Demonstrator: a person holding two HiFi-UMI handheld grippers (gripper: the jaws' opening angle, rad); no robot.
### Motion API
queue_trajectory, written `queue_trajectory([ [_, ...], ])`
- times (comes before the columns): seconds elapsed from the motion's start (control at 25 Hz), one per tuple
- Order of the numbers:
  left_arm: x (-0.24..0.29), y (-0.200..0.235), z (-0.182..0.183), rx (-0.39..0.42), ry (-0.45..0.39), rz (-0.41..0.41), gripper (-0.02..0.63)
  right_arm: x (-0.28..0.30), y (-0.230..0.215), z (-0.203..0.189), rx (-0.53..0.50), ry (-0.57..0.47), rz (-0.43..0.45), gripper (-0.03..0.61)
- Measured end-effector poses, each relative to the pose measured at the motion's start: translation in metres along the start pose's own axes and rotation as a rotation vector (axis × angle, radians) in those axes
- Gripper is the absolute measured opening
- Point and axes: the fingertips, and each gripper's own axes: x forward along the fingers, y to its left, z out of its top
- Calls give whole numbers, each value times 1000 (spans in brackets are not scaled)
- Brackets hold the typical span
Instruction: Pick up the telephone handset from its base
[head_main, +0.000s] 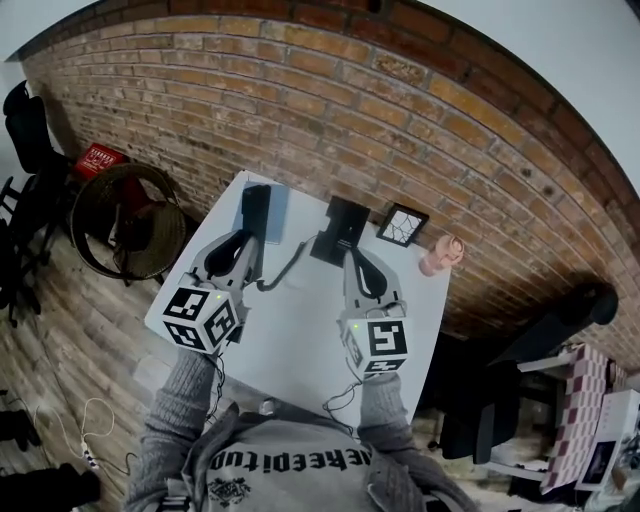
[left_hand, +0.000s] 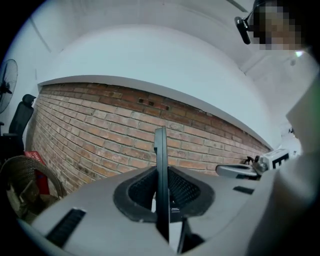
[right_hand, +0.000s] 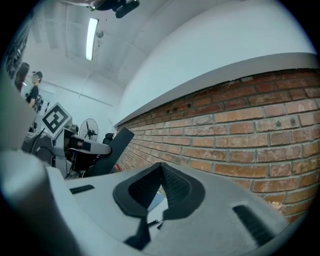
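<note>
Black telephone handset (head_main: 256, 205) sits clamped edge-on between the left gripper's (head_main: 247, 243) fingers, off its base (head_main: 340, 228) and left of it. Its cord (head_main: 288, 268) trails over the white bench (head_main: 300, 340). The right gripper's (head_main: 354, 262) fingers are together and empty, near the base.

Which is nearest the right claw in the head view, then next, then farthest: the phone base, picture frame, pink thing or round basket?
1. Phone base: just ahead of the right claw.
2. Picture frame: ahead and to the right.
3. Pink thing: farther right.
4. Round basket: far off on the left.
</note>
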Motion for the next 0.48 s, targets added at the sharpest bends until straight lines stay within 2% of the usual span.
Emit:
queue_trajectory([
  [0.48,-60,2,27,22,-93,73,67,-29,25,28,-28,-47,6,6],
])
